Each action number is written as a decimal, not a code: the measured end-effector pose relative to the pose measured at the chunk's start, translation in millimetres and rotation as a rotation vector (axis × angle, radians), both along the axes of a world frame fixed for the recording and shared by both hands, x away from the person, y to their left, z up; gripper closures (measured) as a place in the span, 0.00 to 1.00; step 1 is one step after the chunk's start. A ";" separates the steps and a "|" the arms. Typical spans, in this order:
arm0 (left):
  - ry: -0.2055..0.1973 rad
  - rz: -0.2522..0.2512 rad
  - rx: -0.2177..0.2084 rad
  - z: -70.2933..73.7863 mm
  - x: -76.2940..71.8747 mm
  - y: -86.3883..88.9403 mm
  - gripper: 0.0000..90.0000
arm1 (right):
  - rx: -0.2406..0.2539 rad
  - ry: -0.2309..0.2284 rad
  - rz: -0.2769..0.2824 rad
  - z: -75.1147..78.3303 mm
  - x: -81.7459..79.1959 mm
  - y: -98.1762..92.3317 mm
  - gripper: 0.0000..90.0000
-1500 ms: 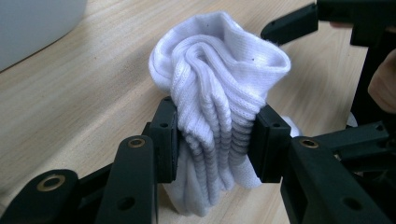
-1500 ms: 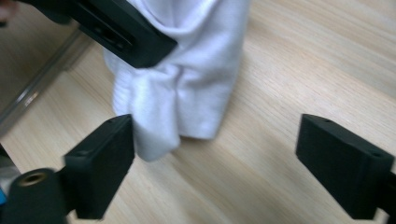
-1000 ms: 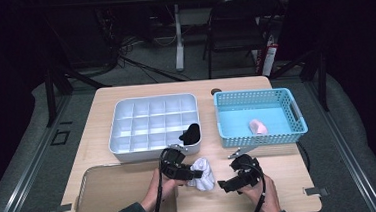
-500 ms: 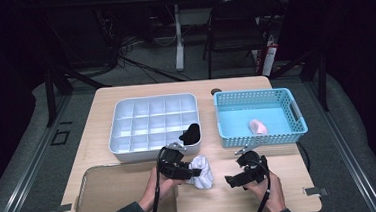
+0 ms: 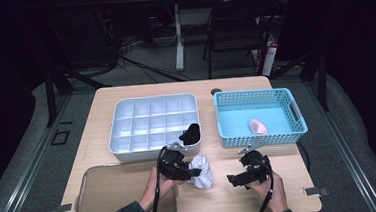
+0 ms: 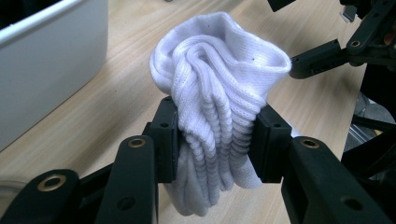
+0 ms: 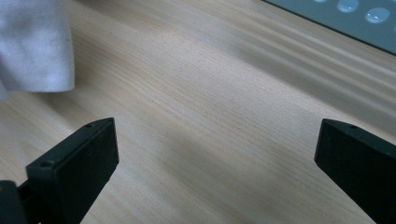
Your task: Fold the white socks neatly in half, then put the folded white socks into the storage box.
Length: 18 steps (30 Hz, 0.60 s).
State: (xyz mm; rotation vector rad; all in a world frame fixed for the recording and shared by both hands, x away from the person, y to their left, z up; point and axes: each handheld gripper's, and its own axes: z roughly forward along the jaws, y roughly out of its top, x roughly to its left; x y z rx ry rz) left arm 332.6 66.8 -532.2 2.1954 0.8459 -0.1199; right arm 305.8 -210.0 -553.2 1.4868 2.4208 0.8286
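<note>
Sorting socks, by the look of it, from basket (image 5: 296, 109) into tray (image 5: 120, 136). Judged about midway. One black sock (image 5: 191, 134) already tucked in the tray's near right compartment, poking above the rim. One pink sock (image 5: 258, 126) waiting in the basket, untouched.

White sock (image 6: 219, 107) bunched and clamped between the pads of the left gripper (image 6: 217, 144), jaws partly closed, squeezing the ribbed folds at mid-height, top edge flaring above. In the high view, white sock (image 5: 200, 171) low over the table (image 5: 283, 199), just in front of the tray's near wall, not yet in any compartment. Whether its lower end touches the wood: cannot tell.

Right gripper (image 7: 217, 154) wide open, holding nothing, hovering low over bare wood just beside the sock, apart from it.

Left to do, likely: lift the white sock over the rim, drop into a free compartment, then fetch the pink one.
</note>
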 end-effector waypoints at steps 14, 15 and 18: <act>-0.071 0.002 0.015 9.9 -4.1 3.4 0.66 | -0.012 0.004 0.004 2.7 2.9 -7.2 0.00; -0.074 0.005 0.015 10.4 -4.3 4.1 0.66 | -0.015 0.005 0.004 2.9 3.0 -7.8 0.00; -0.080 0.007 0.009 12.2 -4.6 7.1 0.66 | -0.014 0.004 0.003 2.8 3.1 -8.4 0.00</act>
